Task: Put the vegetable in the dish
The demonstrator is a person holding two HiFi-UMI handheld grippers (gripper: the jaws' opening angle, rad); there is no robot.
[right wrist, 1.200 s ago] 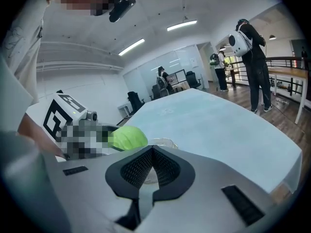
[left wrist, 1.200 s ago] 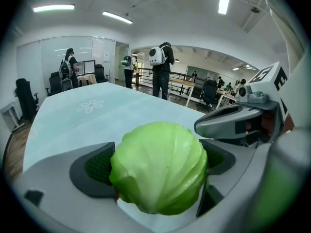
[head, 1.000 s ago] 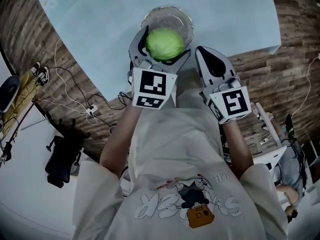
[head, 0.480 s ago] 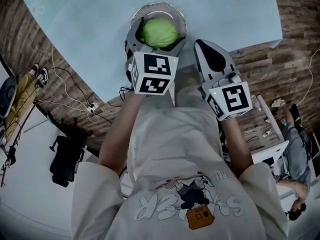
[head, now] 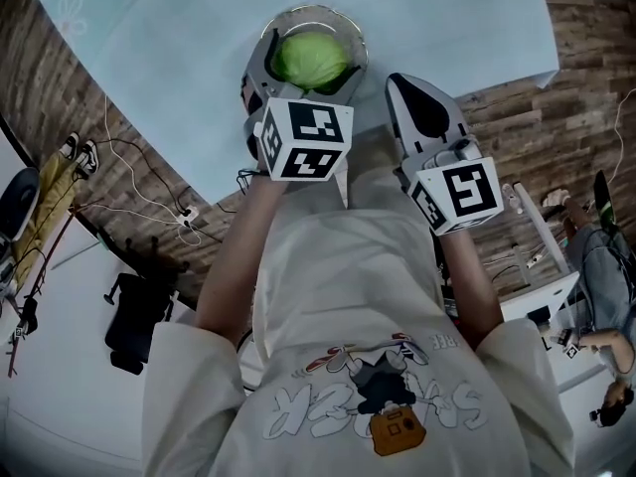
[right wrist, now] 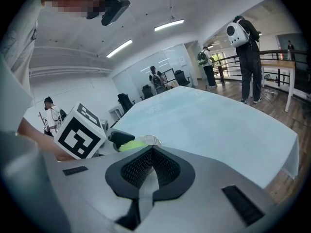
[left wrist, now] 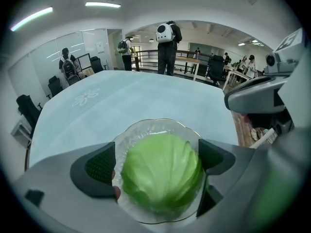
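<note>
A round green cabbage (head: 311,60) hangs low over the middle of a clear glass dish (head: 350,30) on the pale blue table (head: 179,58). My left gripper (head: 313,46) is shut on the cabbage, one jaw on each side. In the left gripper view the cabbage (left wrist: 163,171) fills the space between the two black pads (left wrist: 99,169), with the dish's scalloped rim (left wrist: 160,123) showing behind it. My right gripper (head: 399,85) is held just right of the dish, off the table's near edge. Its pads (right wrist: 146,166) are pressed together with nothing between them.
The table's near edge (head: 214,182) runs under both grippers, with wooden floor and loose cables (head: 149,207) to the left. A dark chair (head: 134,316) stands at the lower left. Several people with backpacks (left wrist: 167,40) stand beyond the table's far side.
My left gripper has carried the cabbage forward, from the dish's near rim to over its middle. The right gripper has hardly moved.
</note>
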